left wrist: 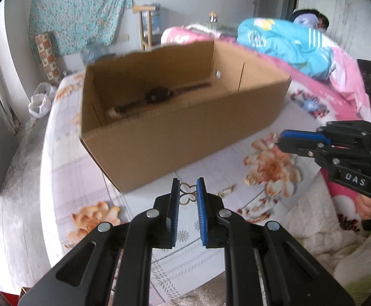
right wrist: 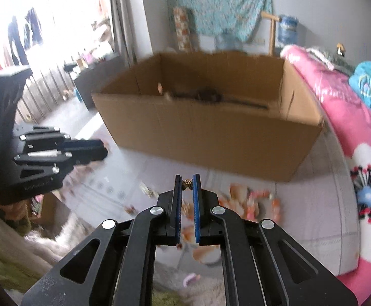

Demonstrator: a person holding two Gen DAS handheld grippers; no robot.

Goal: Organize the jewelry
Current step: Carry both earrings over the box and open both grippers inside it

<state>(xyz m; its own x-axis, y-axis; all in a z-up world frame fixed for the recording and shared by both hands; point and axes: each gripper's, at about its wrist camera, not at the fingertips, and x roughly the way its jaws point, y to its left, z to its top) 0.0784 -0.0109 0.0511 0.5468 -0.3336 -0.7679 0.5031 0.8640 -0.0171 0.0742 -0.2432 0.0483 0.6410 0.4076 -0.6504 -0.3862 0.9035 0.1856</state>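
Item-wise: small bronze-coloured butterfly-shaped metal charm (right wrist: 187, 184), pinched between the blue pads at the tip of the right gripper (right wrist: 187, 182), jaws narrow, pointing downward toward the bed. Second piece, larger openwork butterfly-shaped metal pendant (left wrist: 187, 194), between the blue-padded fingers of the left gripper (left wrist: 187, 187); jaws narrow and closed on it, wings spanning the gap pad to pad. Short gold-coloured chain piece (left wrist: 226, 191) lies on the sheet just at 3 o'clock of the left gripper's tip.

Open brown corrugated cardboard box (left wrist: 185, 132) stands at 12 o'clock of both grippers, near them; inside, a dark elongated object (left wrist: 157, 94), blurred, kind unclear.

Surface: pale bedsheet with orange flower print (left wrist: 272, 165). Pink quilt (right wrist: 351, 117) at 3 o'clock in the right view, a blue patterned blanket (left wrist: 282, 43) bunched on it.

Room: teal floral cloth (left wrist: 81, 12) hung on the grey wall at 11 o'clock; white plastic bag (left wrist: 40, 102) on the floor at 9 o'clock.
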